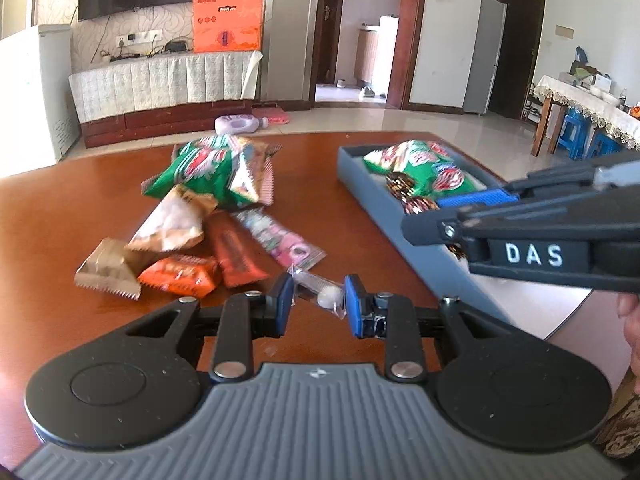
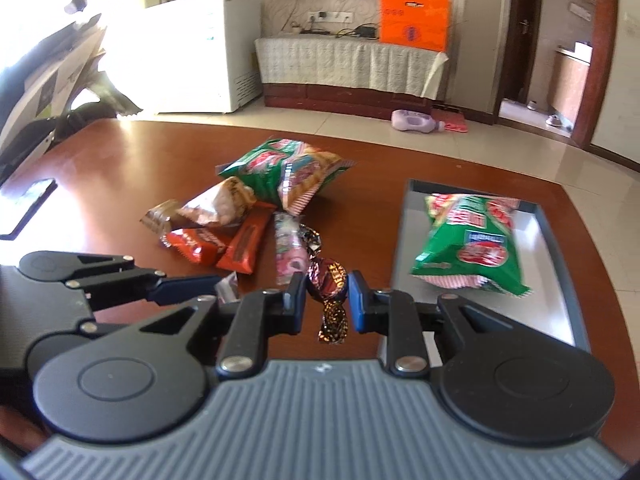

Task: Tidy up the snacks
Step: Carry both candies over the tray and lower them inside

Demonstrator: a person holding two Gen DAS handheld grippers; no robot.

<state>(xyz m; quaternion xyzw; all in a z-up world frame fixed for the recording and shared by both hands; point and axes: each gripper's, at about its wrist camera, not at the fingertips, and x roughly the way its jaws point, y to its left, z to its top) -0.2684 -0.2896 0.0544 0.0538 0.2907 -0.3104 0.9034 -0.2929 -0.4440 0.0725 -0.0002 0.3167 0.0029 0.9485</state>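
Observation:
My left gripper [image 1: 318, 300] is shut on a small clear-wrapped sweet [image 1: 324, 296] with a white ball inside, held above the brown table [image 1: 80, 208]. My right gripper [image 2: 326, 296] is shut on a brown-and-gold wrapped candy [image 2: 326, 280] whose twisted tail hangs down. In the left wrist view the right gripper [image 1: 440, 216] hovers over the near part of the grey tray [image 1: 360, 172], which holds green snack bags [image 1: 416, 164] and dark candies [image 1: 400, 184]. A pile of loose snacks lies mid-table: green bags [image 2: 284, 172], a beige packet [image 2: 220, 204], orange packets [image 2: 196, 246] and a pink packet [image 2: 288, 252].
A dark flat device [image 2: 28, 204] lies at the table's left edge beside stacked papers. A person's hand [image 1: 628, 308] shows at the right. The tray [image 2: 404, 240] sits close to the table's right edge. Beyond the table are tiled floor and a TV cabinet.

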